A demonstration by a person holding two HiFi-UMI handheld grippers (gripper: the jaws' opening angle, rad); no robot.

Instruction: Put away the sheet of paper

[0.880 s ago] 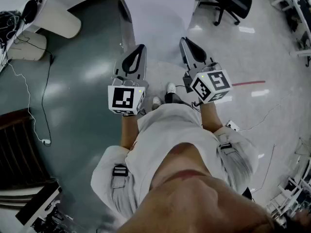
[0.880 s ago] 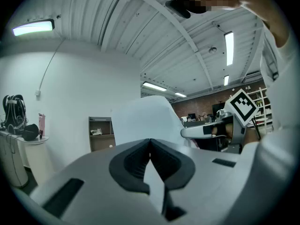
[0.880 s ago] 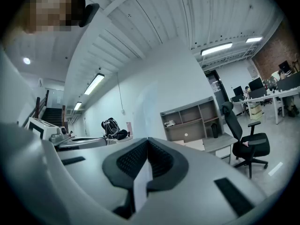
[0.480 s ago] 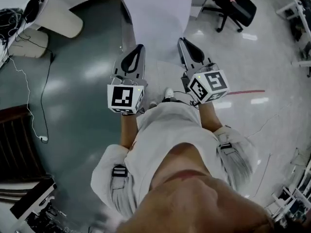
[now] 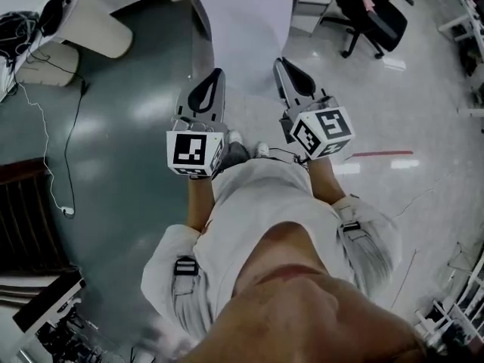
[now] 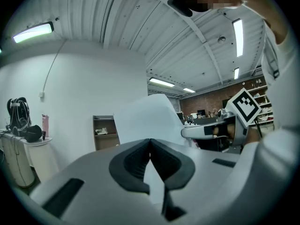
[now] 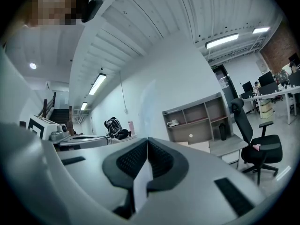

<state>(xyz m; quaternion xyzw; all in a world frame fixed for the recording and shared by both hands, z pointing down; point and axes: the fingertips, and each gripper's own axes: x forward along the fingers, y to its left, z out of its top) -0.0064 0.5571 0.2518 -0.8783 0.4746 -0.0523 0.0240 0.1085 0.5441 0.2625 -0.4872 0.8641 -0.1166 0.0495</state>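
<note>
Head view shows the sheet of paper [image 5: 246, 32] held out in front of the person, above the floor, by its near edge. The left gripper [image 5: 218, 74] pinches its near left corner and the right gripper [image 5: 278, 61] its near right corner. In the left gripper view the jaws are pressed together on the sheet, which rises broad and white beyond them. In the right gripper view the jaws are likewise clamped on the paper's edge, seen almost edge-on.

Beyond the paper a shelf unit [image 7: 199, 118] stands against the wall. A white thing [image 7: 172, 123] lies in its upper left compartment, and a dark bottle-shaped thing [image 7: 221, 131] stands in the lower right one. A black office chair [image 7: 253, 139] sits near the shelf with something pink [image 7: 257, 146] on its seat. Off to the left, a dark bag [image 6: 18, 121] rests on a round white table [image 5: 83, 25].
</note>
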